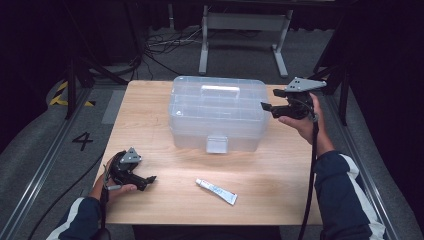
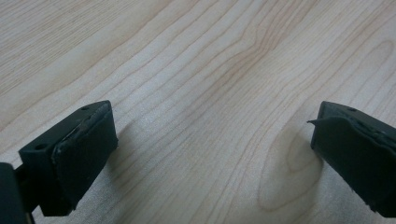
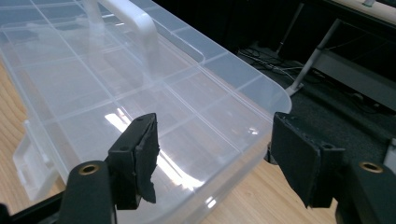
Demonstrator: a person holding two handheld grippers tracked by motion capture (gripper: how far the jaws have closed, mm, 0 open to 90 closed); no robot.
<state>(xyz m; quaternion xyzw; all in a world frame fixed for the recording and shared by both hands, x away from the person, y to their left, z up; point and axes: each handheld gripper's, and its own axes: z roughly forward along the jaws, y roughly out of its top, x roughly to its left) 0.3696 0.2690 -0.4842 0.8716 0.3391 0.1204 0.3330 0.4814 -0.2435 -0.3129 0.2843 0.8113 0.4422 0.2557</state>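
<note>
A clear plastic compartment box (image 1: 218,112) with a white handle (image 1: 220,89) and a front latch (image 1: 216,144) stands shut in the middle of the wooden table (image 1: 165,165). A small white tube (image 1: 216,191) lies in front of it. My right gripper (image 1: 266,107) is open at the box's right end, level with the lid; in the right gripper view the jaws straddle the lid's corner (image 3: 210,140). My left gripper (image 1: 150,179) rests low at the table's front left, open, with bare wood (image 2: 210,116) between its jaws.
Beyond the table's far edge stand metal frame legs (image 1: 204,45) and loose cables (image 1: 165,42) on the grey floor. A yellow-black floor marking (image 1: 60,92) and a painted "4" (image 1: 82,140) lie to the left.
</note>
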